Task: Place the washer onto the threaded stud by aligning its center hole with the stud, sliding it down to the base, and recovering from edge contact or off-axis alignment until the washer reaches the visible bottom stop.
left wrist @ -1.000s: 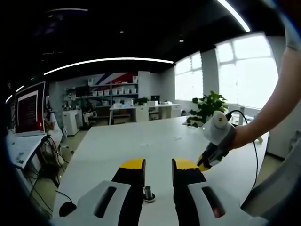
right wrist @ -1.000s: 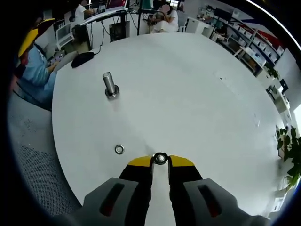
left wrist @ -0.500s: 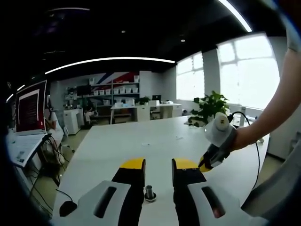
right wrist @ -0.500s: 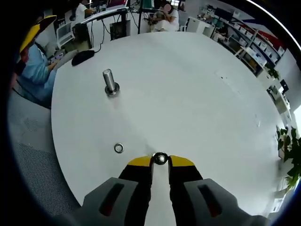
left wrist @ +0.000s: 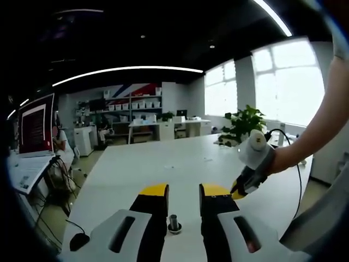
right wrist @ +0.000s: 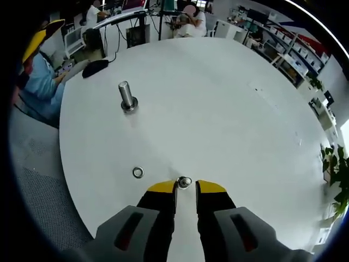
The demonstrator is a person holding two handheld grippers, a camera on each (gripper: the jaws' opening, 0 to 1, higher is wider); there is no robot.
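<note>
White and broad, the tabletop (right wrist: 229,109) runs across an open office with shelves, desks and bright windows behind it.

From the right gripper view, the right gripper (right wrist: 186,188), grey with yellow-tipped jaws, points down at the table. A small silver ring-shaped washer (right wrist: 184,182) sits just at its fingertips. The jaws stand a narrow gap apart, and whether they pinch the washer or it simply lies flat between them cannot be told. A second small silver washer (right wrist: 138,172) lies flat on the table just to the left of those jaws.

The short grey metal threaded stud (right wrist: 127,96) stands upright on its round base, its long axis rising straight off the table. In this view it lies up and to the left of the right gripper, well apart from it, past the second washer. The washer's hole faces upward, so its axis already runs parallel with the stud; the coming move looks like a carry across the table rather than a turn.

From the left gripper view, the left gripper (left wrist: 183,196) holds its yellow-tipped jaws apart with the stud (left wrist: 174,222) standing low between them, untouched. It is the nearer tool to the stud. The right gripper (left wrist: 244,183) shows at the right, held in a person's hand.
</note>
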